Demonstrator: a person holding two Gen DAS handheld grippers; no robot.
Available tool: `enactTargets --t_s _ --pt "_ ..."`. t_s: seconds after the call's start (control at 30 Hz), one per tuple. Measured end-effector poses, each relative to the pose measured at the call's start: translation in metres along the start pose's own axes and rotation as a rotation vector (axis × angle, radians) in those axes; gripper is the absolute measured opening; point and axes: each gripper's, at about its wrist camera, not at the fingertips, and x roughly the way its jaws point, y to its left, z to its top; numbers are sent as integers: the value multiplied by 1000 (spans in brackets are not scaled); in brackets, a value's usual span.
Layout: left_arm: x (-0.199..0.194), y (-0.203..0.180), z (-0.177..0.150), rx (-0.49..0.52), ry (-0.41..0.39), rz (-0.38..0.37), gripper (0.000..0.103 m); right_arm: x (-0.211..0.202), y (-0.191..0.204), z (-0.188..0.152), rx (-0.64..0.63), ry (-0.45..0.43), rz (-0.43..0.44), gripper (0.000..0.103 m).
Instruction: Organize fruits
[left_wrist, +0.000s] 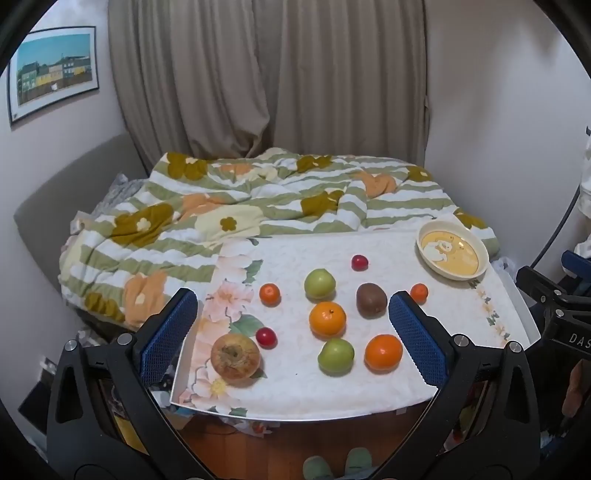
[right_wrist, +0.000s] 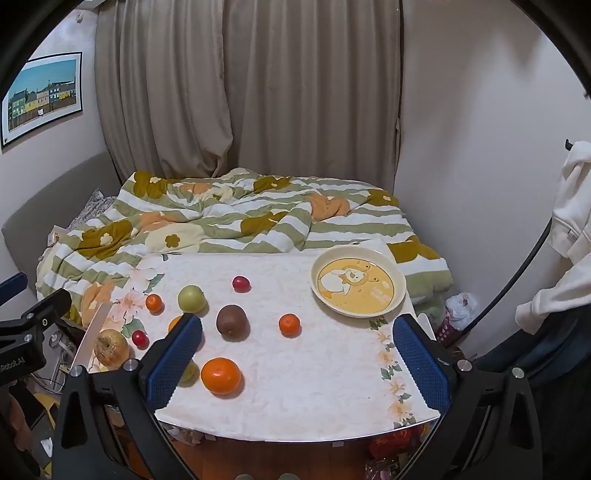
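Several fruits lie loose on a small table (left_wrist: 369, 391) with a floral cloth: a brown kiwi (left_wrist: 371, 300) (right_wrist: 232, 321), a large orange (left_wrist: 383, 352) (right_wrist: 221, 375), another orange (left_wrist: 327, 319), two green apples (left_wrist: 319, 283) (left_wrist: 335, 356), a small tangerine (right_wrist: 289, 324), a yellowish apple (left_wrist: 235, 356), red cherry tomatoes (left_wrist: 359, 262) (left_wrist: 266, 336). A cream bowl (left_wrist: 480, 254) (right_wrist: 397, 273) with a bear picture stands empty at the far right. My left gripper (left_wrist: 293, 336) is open above the near fruits. My right gripper (right_wrist: 297, 360) is open above the table's near right part.
A bed with a striped flowered quilt (left_wrist: 240, 206) lies right behind the table. Curtains (left_wrist: 266, 74) and walls stand beyond. Clutter and slippers (left_wrist: 336, 465) lie on the floor below the table's front edge. White clothing (right_wrist: 572, 206) hangs at the right.
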Motion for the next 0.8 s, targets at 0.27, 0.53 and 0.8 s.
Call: enactTargets --t_s 0.27,0.53,0.8 --pt "1 2 -2 -4 -2 -4 103 1 5 -1 -1 1 2 103" --pt "4 1 -4 -6 -1 -5 103 1 4 -1 2 5 2 103" --pt "8 -1 -6 -6 4 -4 103 2 4 -1 -1 5 1 103"
